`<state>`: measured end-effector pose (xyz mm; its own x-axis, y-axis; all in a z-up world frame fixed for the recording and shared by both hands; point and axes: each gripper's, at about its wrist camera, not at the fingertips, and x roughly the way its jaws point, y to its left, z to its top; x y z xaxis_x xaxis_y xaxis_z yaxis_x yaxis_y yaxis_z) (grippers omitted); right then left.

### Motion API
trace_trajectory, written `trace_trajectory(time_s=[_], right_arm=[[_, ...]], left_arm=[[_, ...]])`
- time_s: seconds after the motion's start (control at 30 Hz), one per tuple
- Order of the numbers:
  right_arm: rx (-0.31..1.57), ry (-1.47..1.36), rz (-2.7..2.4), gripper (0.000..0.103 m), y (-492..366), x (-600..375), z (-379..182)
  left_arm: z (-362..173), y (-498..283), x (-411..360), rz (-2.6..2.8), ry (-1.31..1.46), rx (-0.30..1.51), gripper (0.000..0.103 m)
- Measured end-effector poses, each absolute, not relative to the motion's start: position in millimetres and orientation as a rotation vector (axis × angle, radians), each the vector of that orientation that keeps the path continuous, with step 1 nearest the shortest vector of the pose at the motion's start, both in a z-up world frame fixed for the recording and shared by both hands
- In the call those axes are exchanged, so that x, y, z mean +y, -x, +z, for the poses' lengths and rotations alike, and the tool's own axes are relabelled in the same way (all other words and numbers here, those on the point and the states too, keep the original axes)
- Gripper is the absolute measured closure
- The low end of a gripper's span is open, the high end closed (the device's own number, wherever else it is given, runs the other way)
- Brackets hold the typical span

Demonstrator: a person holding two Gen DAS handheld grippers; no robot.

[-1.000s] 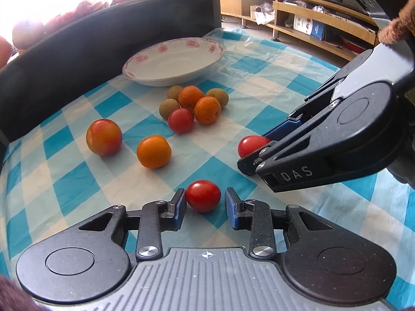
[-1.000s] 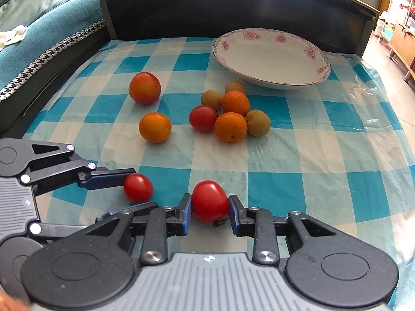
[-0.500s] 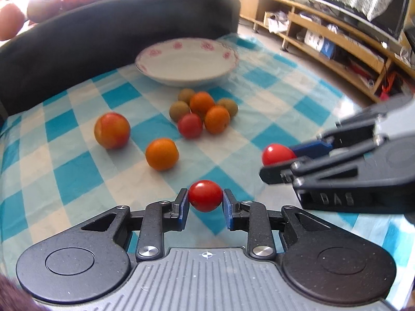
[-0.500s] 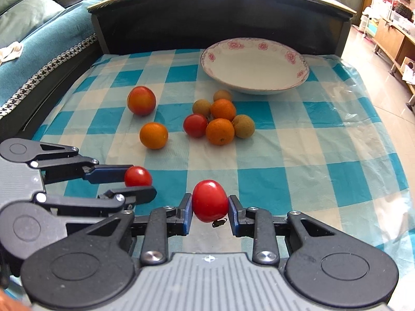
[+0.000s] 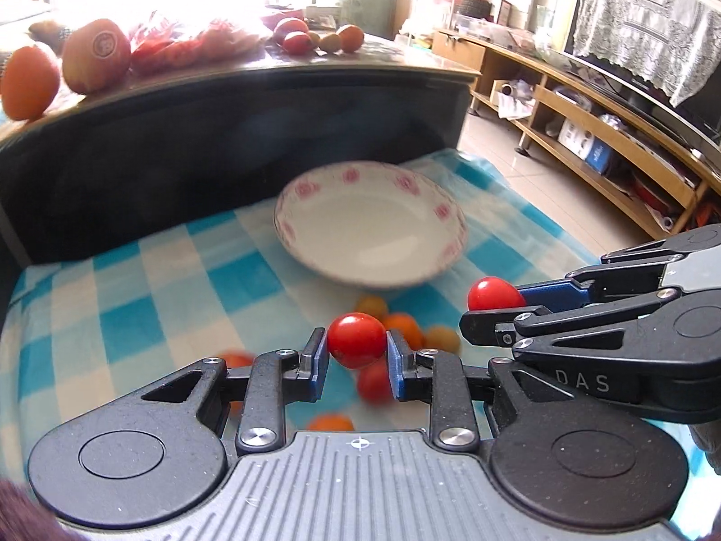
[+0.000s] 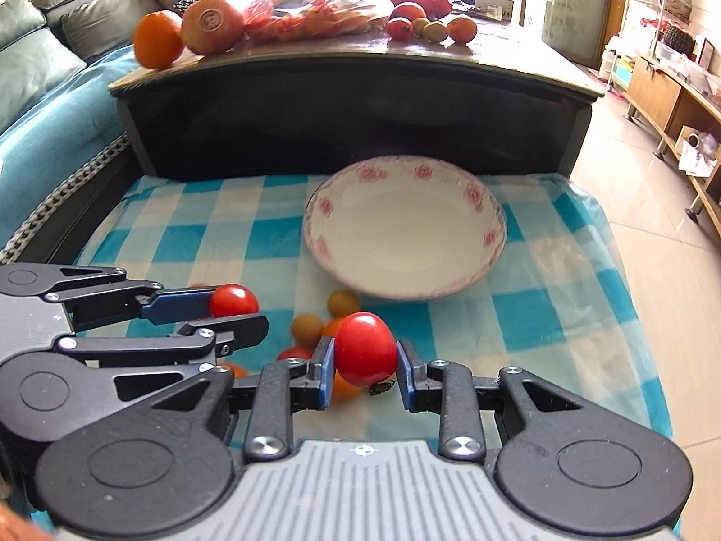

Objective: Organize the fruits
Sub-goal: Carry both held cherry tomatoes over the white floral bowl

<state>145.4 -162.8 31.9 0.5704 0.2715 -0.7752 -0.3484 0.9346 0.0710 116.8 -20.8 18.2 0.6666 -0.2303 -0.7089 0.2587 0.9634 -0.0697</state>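
My left gripper (image 5: 356,351) is shut on a small red tomato (image 5: 356,339), held above the checked cloth. My right gripper (image 6: 366,363) is shut on a larger red tomato (image 6: 366,348). In the left wrist view the right gripper (image 5: 493,304) comes in from the right with its tomato (image 5: 493,294). In the right wrist view the left gripper (image 6: 234,304) comes in from the left with its tomato (image 6: 233,300). A white bowl with pink flowers (image 5: 432,207) (image 6: 491,207) lies ahead of both. Loose oranges, a red tomato and brownish fruits (image 5: 405,324) (image 6: 311,327) lie below the grippers.
A blue and white checked cloth (image 6: 203,234) covers the low table. Behind it stands a dark cabinet (image 6: 351,108) with more fruit (image 6: 212,25) on top. A sofa (image 6: 40,76) is at the left, wooden shelves (image 5: 586,135) at the right.
Both grippers have risen off the cloth with their tomatoes and moved forward toward the bowl. The bowl now looks nearer, and the loose fruit has slid under the fingers.
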Motion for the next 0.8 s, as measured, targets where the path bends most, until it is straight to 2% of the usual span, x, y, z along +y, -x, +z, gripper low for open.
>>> trace_trajectory(time_s=[0.43, 0.8], right_arm=[[0.914, 0.075, 0.334, 0.07, -232.3, -174.1, 5.7], [0.923, 0.1, 0.337, 0.07, -253.4, -172.6, -14.4]], left_arm=[[-1.5, -195.6, -35.5, -0.277, -0.097, 0.805, 0.07], [-13.4, -209.9, -38.8, -0.253, -0.131, 0.818, 0.07]])
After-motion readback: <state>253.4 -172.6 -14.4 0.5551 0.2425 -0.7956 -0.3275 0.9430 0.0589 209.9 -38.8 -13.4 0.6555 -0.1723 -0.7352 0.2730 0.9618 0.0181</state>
